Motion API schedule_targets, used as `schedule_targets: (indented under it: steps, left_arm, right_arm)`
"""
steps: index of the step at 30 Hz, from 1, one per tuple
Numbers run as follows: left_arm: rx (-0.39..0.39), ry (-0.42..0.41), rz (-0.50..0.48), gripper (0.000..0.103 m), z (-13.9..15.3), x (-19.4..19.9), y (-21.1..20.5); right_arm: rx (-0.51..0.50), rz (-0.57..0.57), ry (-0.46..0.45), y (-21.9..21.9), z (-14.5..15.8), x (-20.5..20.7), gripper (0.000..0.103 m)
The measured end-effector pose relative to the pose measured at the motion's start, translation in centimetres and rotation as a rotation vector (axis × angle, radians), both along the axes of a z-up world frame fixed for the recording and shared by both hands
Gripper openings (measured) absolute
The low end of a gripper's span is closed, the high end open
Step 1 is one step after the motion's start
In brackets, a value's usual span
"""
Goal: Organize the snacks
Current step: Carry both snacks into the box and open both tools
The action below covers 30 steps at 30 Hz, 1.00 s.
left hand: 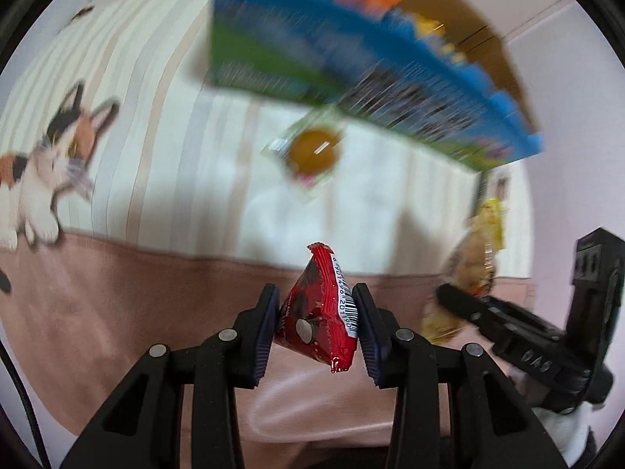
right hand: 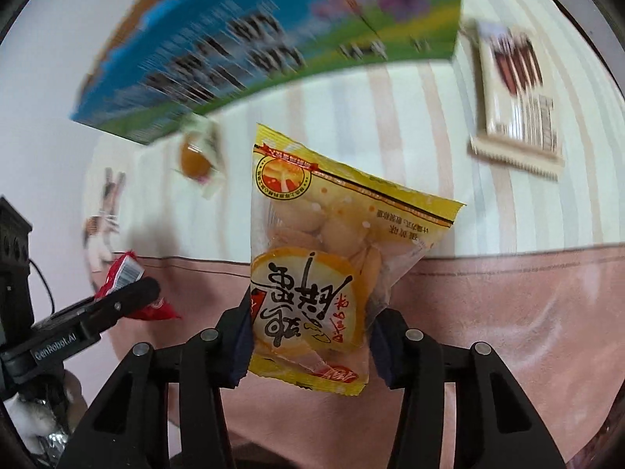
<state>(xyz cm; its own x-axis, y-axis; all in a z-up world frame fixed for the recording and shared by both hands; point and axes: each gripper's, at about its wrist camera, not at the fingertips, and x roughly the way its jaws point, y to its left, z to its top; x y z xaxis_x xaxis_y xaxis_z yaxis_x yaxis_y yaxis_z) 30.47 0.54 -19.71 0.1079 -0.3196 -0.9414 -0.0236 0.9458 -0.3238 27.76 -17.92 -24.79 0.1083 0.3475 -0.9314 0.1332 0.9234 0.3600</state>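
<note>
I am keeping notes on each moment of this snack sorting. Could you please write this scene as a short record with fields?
surface: striped cloth with cat print
left gripper: shut on red packet
right gripper: shut on yellow snack bag
container: blue and green box, open top, some packets inside
still on cloth: clear packet with an orange-brown round snack; beige packet of brown sticks
image quality: background blurred
</note>
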Motion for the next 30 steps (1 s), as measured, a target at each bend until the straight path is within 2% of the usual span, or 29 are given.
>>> schedule_targets:
  steps: [5, 8, 12, 15, 17, 22, 26, 30]
  left_arm:
    - [-0.066, -0.086, -0.025, 0.036, 5.5, 3.0, -0.6]
    - [-0.079, -0.13, -0.047, 0.036, 8.4, 6.5, -1.2]
    - [-0.03, -0.183, -0.072, 0.036, 10.5, 11.7, -2.1]
    - [0.01, -0.19, -0.072, 0.036, 10.6, 15.3, -2.2]
    - [0.041, -0.178, -0.06, 0.036, 10.1, 18.3, -2.0]
    - [0.093, -0.127, -0.051, 0.036, 7.7, 23.8, -1.3]
    - [0.131, -0.089, -0.059, 0.036, 5.1, 27.0, -1.2]
    - [0.158, -0.031, -0.055, 0.038, 2.6, 28.6, -1.1]
  right_arm:
    - [0.055, 0.019, -0.097, -0.1, 6.4, 2.5, 0.052]
    - [0.084, 0.023, -0.156, -1.3, 10.2, 4.9, 0.052]
    - [0.049, 0.046, -0.231, -1.4, 13.6, 9.9, 0.052]
    - [-0.004, 0.068, -0.259, -1.1, 14.7, 14.4, 0.052]
    - [-0.03, 0.08, -0.255, -0.1, 14.3, 17.0, 0.052]
    - [-0.108, 0.086, -0.205, -1.1, 12.7, 23.6, 0.052]
    - [-0.149, 0.11, -0.146, -1.1, 10.7, 27.3, 0.052]
    - [-0.167, 0.15, -0.053, 0.2, 7.6, 29.6, 0.053]
